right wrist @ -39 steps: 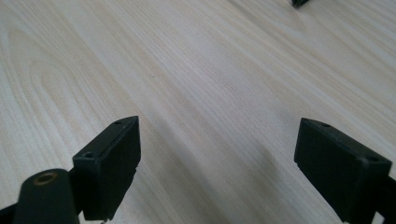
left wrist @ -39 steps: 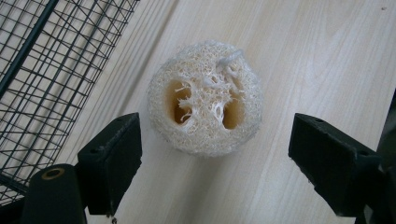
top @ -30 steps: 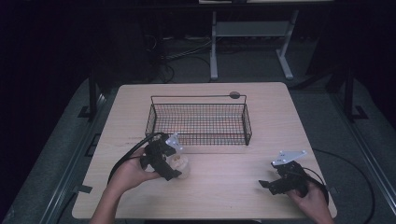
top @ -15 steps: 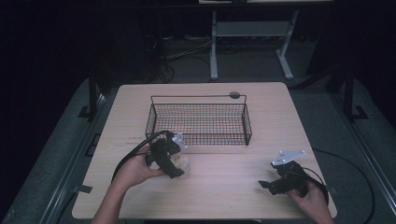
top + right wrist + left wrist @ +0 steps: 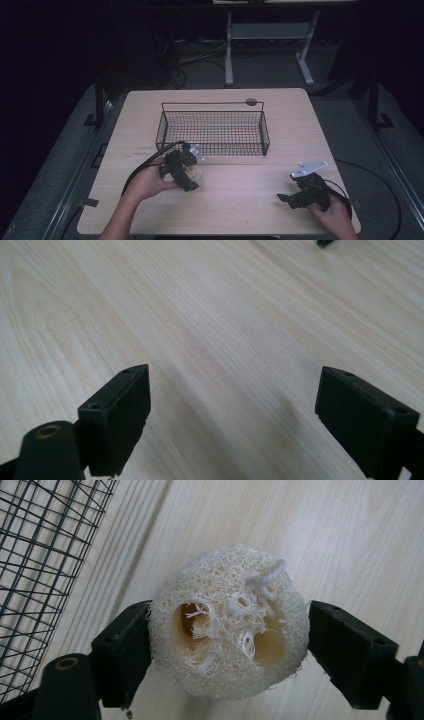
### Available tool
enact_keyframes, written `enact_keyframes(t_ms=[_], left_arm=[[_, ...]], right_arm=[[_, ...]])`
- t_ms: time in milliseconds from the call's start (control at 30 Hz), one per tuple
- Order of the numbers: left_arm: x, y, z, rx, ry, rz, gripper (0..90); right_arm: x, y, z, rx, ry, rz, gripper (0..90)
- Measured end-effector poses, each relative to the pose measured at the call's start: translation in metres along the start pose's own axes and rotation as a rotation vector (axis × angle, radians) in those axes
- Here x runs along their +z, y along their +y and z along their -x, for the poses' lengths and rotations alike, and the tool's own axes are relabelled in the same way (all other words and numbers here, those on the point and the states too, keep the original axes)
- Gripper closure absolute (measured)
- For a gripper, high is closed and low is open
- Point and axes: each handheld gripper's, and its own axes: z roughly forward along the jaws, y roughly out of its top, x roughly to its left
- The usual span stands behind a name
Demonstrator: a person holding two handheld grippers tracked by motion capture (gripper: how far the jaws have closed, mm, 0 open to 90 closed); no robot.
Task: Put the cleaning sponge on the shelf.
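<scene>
A light wood-grain table (image 5: 225,200) with rounded corners is seen from the high view. A black wire basket (image 5: 212,131) is set on it, toward the far middle. A small dark round disc (image 5: 251,102) is let into the top just behind the basket's far right corner. A pale loofah slice (image 5: 227,622) is seen on or just above the top, near the basket's front left corner; contact cannot be told.
</scene>
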Motion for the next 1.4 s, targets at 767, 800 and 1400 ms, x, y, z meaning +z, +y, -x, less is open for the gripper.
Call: enact_keyframes(t_ms=[767,800,1400], left_arm=[[-0.024,0.004,-0.003,0.002,0.007,0.047,28.5],[-0.027,0.004,-0.005,0.0,0.01,0.049,28.5],[-0.054,0.014,-0.022,-0.005,0.0,0.073,28.4]], right_arm=[[0.0,0.002,-0.001,-0.009,0.002,0.0,14.2],[0.0,0.003,-0.002,-0.005,0.004,-0.005,14.2],[0.0,0.003,0.0,-0.01,0.001,0.002,14.2]])
